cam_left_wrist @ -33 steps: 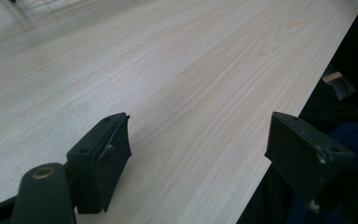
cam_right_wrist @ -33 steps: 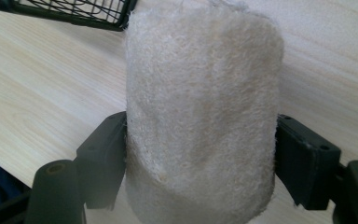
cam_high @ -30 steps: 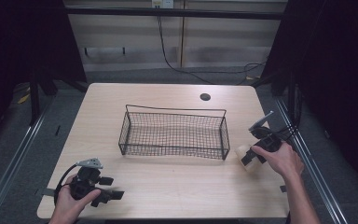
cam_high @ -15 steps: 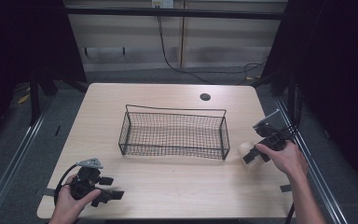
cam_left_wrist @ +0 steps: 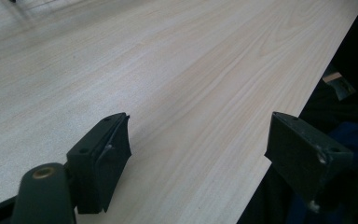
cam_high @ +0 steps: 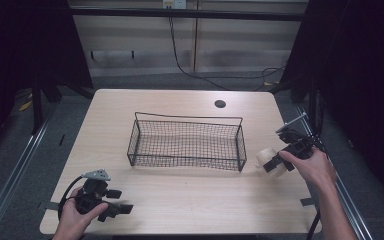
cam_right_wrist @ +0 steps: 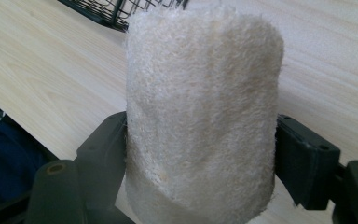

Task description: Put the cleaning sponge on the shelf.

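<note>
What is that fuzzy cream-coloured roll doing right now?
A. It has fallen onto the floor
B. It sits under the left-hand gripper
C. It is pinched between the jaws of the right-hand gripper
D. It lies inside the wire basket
C: the right gripper view shows the cream roll clamped between the two black jaws of the right gripper, outside the right end of the wire basket.

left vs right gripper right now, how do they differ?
The left gripper has its jaws spread wide with nothing between them; the right gripper is clamped on a cream fuzzy cylinder. The left sits at the near left corner of the light wooden table; the right is beside the right end of the black wire basket. Both are hand-held and black.
</note>
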